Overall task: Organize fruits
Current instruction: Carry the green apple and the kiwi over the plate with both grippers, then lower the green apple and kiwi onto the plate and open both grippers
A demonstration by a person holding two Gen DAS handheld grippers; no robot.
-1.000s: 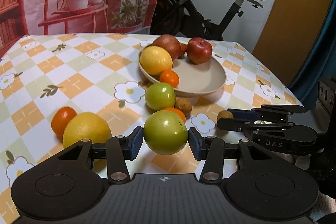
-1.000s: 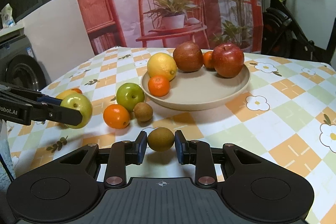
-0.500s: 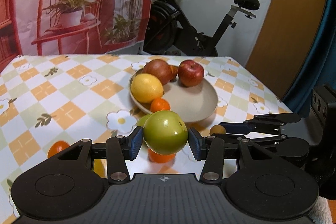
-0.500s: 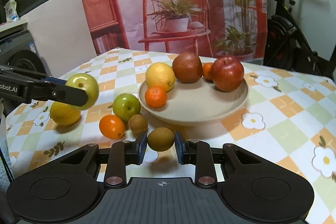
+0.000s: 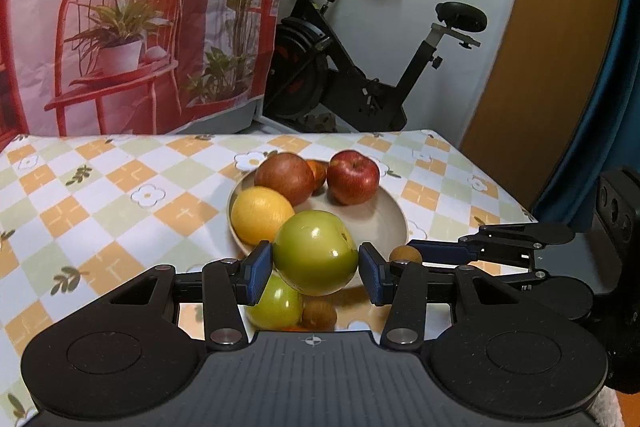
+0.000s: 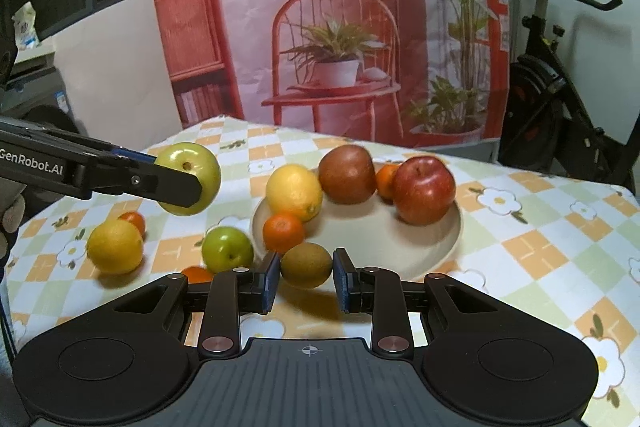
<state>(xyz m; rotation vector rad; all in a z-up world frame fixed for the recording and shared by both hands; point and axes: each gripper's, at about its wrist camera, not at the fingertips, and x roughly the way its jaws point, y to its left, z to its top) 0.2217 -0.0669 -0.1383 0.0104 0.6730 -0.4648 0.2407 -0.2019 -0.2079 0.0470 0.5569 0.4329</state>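
Partway through, by the look of it: the beige plate (image 6: 440, 251) at centre frame of the right wrist view already carries a lemon (image 6: 294, 191), a russet apple (image 6: 346, 174), a red apple (image 6: 424, 189), a mandarin (image 6: 283, 231) at its near rim and a second small orange fruit (image 6: 386, 180) wedged between the two apples. Loose on the table (image 6: 552, 227) at lower left: a second lemon (image 6: 115, 246), a green apple (image 6: 227, 249), a mandarin (image 6: 134, 223) behind the lemon, an orange (image 6: 196, 274) half hidden by the gripper body — and, low in the left wrist view, a brown kiwi (image 5: 319, 314). Left hand-held gripper (image 5: 316, 265) is clamped on a green apple (image 5: 315, 251), pads pressing both sides, carried clear of the table and lined up just short of the plate's near rim. Right hand-held gripper (image 6: 306, 275) is closed tight on a kiwi (image 6: 306, 264), also lifted, just before the plate. Both tilt moderately downward toward the plate. Judgement: two fruits in transit, roughly five left to gather; free plate space is mostly at centre and right.
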